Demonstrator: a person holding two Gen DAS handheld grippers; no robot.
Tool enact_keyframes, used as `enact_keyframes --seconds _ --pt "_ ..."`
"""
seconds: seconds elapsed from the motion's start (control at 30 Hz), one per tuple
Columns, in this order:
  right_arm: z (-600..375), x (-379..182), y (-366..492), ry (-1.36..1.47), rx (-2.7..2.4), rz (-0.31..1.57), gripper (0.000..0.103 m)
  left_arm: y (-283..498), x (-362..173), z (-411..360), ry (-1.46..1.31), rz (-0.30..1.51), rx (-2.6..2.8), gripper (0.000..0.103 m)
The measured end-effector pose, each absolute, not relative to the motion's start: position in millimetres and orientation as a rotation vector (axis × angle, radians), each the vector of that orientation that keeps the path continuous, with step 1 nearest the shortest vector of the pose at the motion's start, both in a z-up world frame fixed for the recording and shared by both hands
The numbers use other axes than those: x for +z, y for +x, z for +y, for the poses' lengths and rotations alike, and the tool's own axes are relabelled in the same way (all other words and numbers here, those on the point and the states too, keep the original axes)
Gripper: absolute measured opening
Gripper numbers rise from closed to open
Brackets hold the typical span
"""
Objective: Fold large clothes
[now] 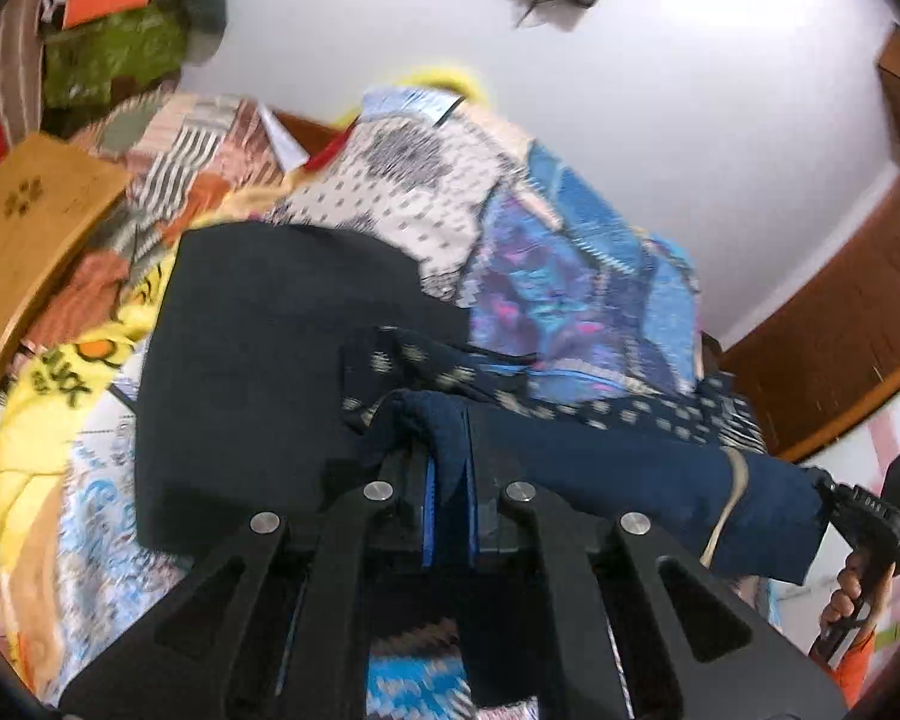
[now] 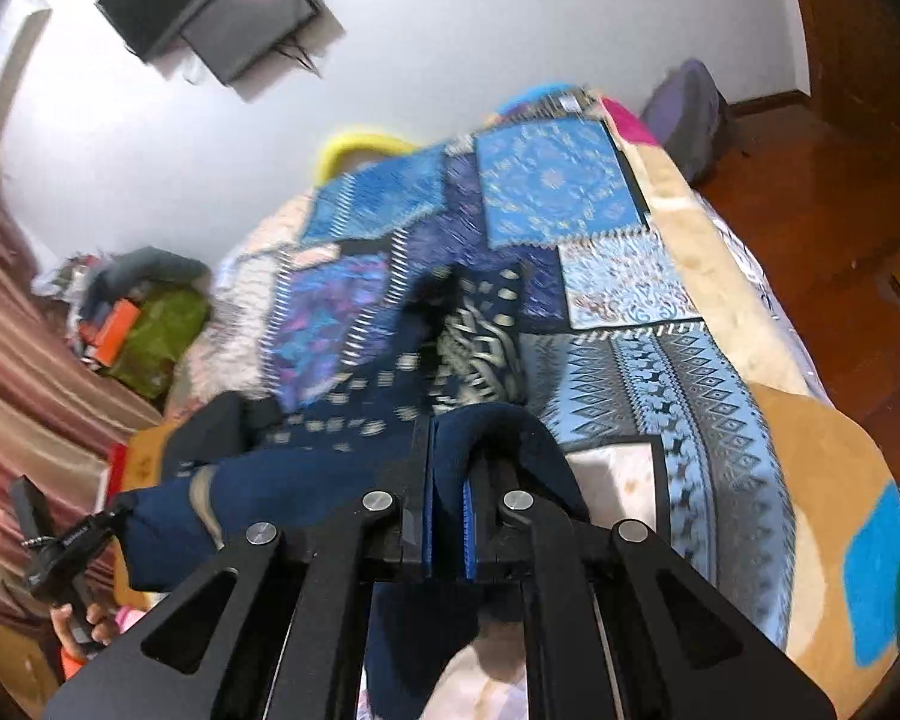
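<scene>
Navy cloth fills both claws: the left gripper [image 1: 448, 468] and right gripper [image 2: 448, 474] each clench a bunched edge of the navy garment [image 1: 630, 468], stretched between them, seemingly to pull it taut for folding. Beyond the fingers lies the blue patchwork bedspread [image 2: 660, 330].

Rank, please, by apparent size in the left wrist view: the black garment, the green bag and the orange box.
1. black garment, by far the largest, though nearest the camera.
2. green bag.
3. orange box, smallest; both lie far off.
</scene>
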State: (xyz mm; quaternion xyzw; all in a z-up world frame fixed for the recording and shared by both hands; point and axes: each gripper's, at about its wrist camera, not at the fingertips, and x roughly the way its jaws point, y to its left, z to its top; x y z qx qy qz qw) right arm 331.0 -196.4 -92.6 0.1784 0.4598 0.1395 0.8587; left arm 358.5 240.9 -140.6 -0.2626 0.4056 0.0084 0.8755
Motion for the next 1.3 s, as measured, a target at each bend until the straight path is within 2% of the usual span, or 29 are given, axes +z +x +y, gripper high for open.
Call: enact_keyframes --seconds 0.2,0.43,0.5,0.63,0.67,0.7,0.77,0.8,1.0,1.3 --pt "-188.6 -119.9 354.5 0.282 0.274 0.989 0.006 385.3 -187.3 236.5 -0.485 0.945 0.041 0.007" --pt "-185.5 -106.7 346.7 0.217 0.3 0.993 0.009 381.6 -169.1 217.9 -0.297 0.982 0.039 0.011" --pt "-188.1 -97.5 339.0 0.224 0.317 0.995 0.01 374.9 -157.1 207.4 -0.223 0.985 0.033 0.016" --pt "-191.2 -79.7 320.7 0.213 0.343 0.996 0.012 350.9 -133.6 188.0 -0.102 0.945 0.024 0.044" --pt "-191.5 -75.2 314.7 0.2 0.338 0.99 0.017 346.7 -130.2 184.8 -0.093 0.936 0.02 0.047" --pt "-190.8 -72.2 309.9 0.186 0.328 0.98 0.021 341.0 -126.2 182.1 -0.084 0.929 0.013 0.048" --pt "-193.0 -63.5 298.6 0.157 0.306 0.941 0.047 333.7 -121.5 179.2 -0.083 0.929 0.011 0.048" --pt "-194.4 -59.1 292.6 0.15 0.3 0.917 0.051 329.7 -120.1 179.0 -0.093 0.93 0.009 0.048" --pt "-201.0 -53.4 270.1 0.158 0.317 0.913 0.053 310.8 -128.1 180.0 -0.174 0.96 -0.022 0.048" --pt "-179.2 -104.8 260.2 0.121 0.347 1.026 0.053 302.8 -165.0 186.0 -0.282 1.047 -0.036 0.048"
